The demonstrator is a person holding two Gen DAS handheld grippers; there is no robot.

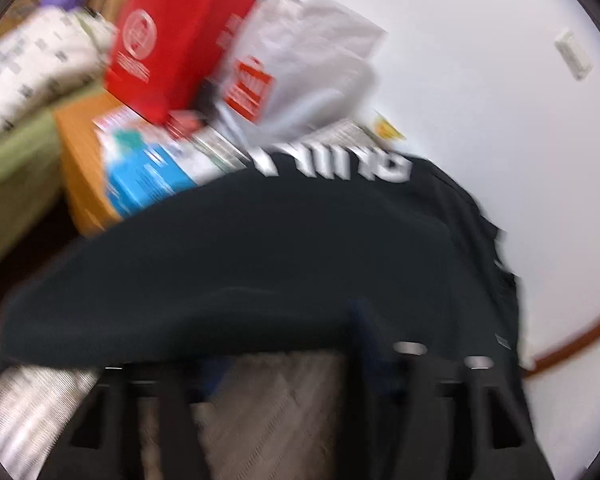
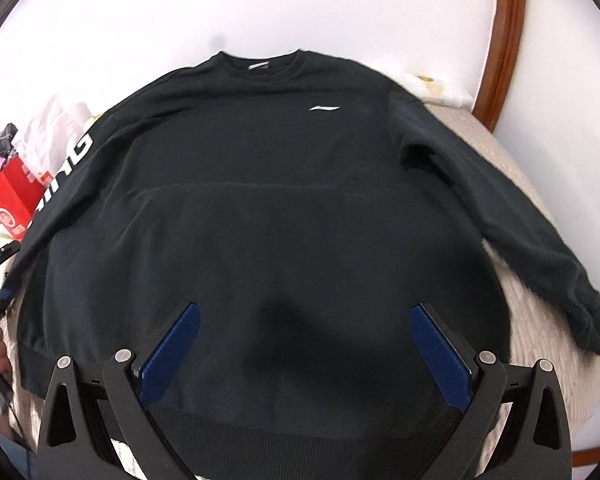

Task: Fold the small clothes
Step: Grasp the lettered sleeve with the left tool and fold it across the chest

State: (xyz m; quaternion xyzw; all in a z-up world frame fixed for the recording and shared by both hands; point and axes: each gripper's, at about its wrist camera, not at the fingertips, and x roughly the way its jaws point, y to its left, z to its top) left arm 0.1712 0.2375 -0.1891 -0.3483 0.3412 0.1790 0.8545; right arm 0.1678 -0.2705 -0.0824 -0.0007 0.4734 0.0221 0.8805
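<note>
Right claw [image 2: 304,344] released above black sweatshirt [image 2: 260,200], spread flat, left claw [image 1: 296,344] pinching its edge

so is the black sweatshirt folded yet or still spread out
Spread out. The black sweatshirt lies flat, front up, both sleeves out to the sides, collar away from the right gripper.

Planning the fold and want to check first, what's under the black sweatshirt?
A beige textured cover shows beneath the black sweatshirt, visible beside its sleeve and past the hem. Whatever lies directly beneath the body is hidden.
</note>
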